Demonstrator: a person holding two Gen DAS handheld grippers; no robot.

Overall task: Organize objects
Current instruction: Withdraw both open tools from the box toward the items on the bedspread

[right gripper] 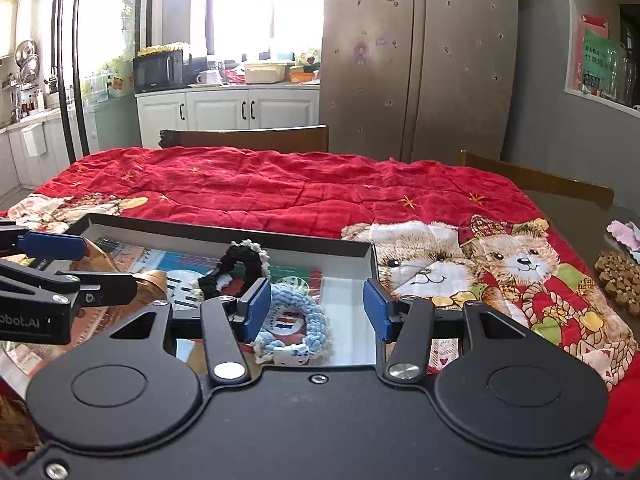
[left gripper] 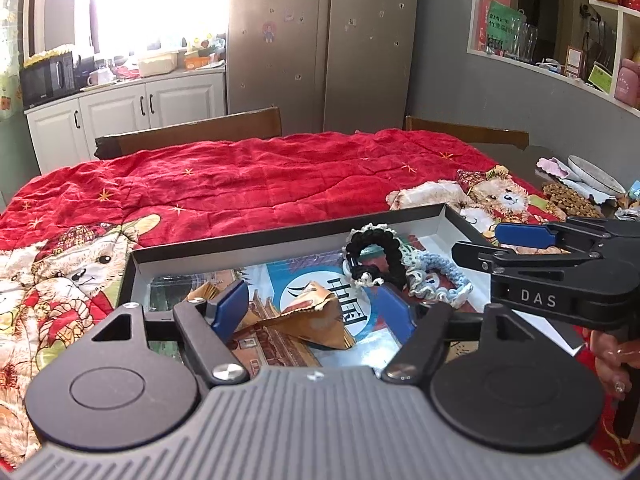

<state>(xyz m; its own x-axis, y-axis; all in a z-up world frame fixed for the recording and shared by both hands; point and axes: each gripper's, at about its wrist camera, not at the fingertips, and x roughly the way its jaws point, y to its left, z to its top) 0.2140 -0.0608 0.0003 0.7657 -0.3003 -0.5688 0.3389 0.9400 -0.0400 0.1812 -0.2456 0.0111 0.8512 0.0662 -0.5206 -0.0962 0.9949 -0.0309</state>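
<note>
While both grippers, L (left gripper: 310, 302) & R (right gripper: 316, 306), gape empty, braided black band (left gripper: 374, 254) & knit blue ring (right gripper: 294, 322) lie in shallow box (right gripper: 224, 230)

Gaping left claw (left gripper: 310, 308) over crumpled wrapper (left gripper: 308, 316) in tray (left gripper: 256, 242)

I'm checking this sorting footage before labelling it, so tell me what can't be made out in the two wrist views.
- Box near edge: hidden by each gripper's body, both views.
- Cards under the black hair tie and blue hair tie: print partly covered, both views.
- Brown paper: partly hidden by the left gripper, left view.
- Right gripper: open over the blue tie; contact unclear.
- Window: blown out, both views.
</note>
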